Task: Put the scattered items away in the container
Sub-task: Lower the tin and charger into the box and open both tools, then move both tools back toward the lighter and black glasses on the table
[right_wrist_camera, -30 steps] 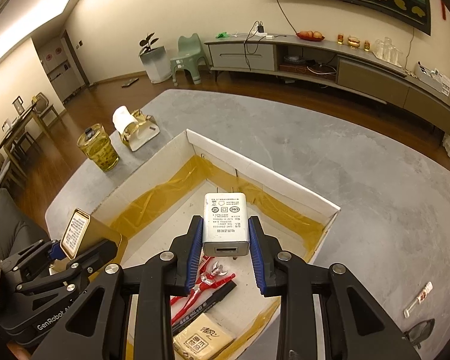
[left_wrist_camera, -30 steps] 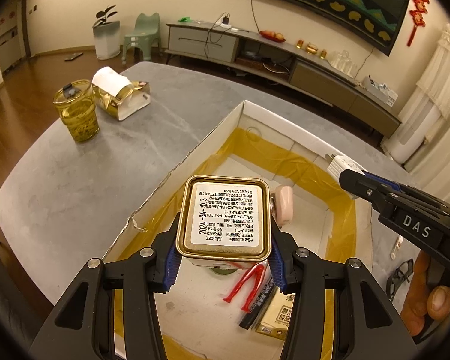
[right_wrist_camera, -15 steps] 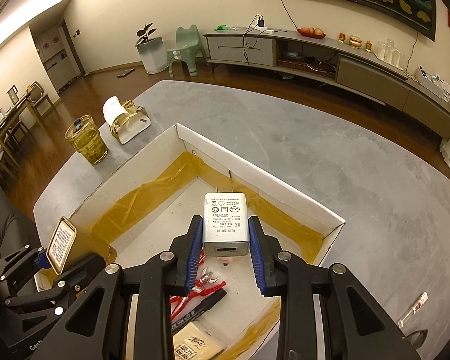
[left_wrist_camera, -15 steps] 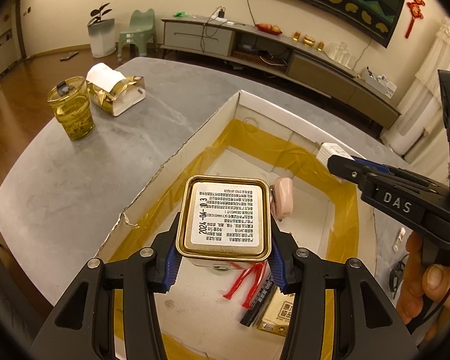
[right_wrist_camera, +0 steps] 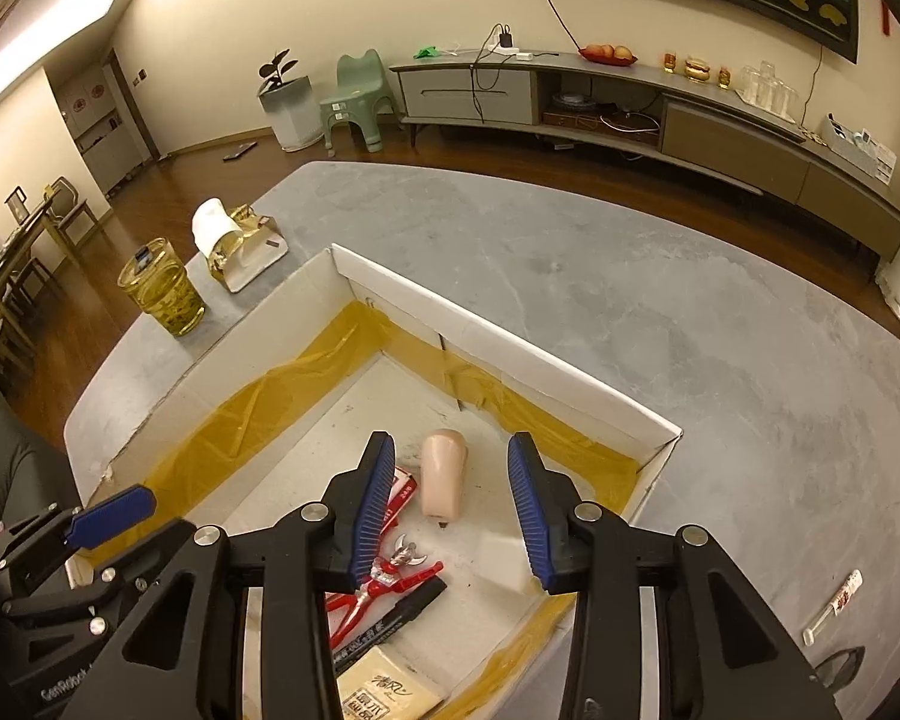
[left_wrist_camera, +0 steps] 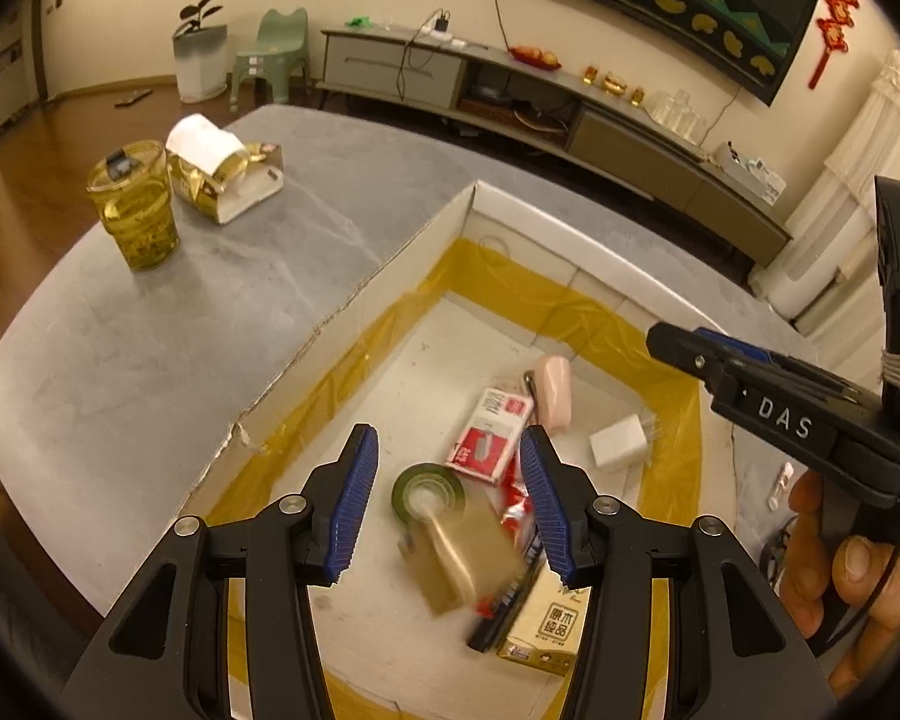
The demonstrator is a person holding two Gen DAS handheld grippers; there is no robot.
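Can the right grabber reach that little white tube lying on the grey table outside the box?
Probably yes. The small white tube lies uncovered on the grey stone table, beside the open right gripper, with nothing between them.

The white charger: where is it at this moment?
In the left wrist view the white charger lies inside the cardboard box, toward its right side, just right of the pink case and the red-and-white packet, clear of both open grippers.

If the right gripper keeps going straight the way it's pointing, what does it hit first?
Most likely the pink oblong item lying on the box floor, which sits centred between the right gripper's open jaws. Depth is hard to judge in this fisheye view.
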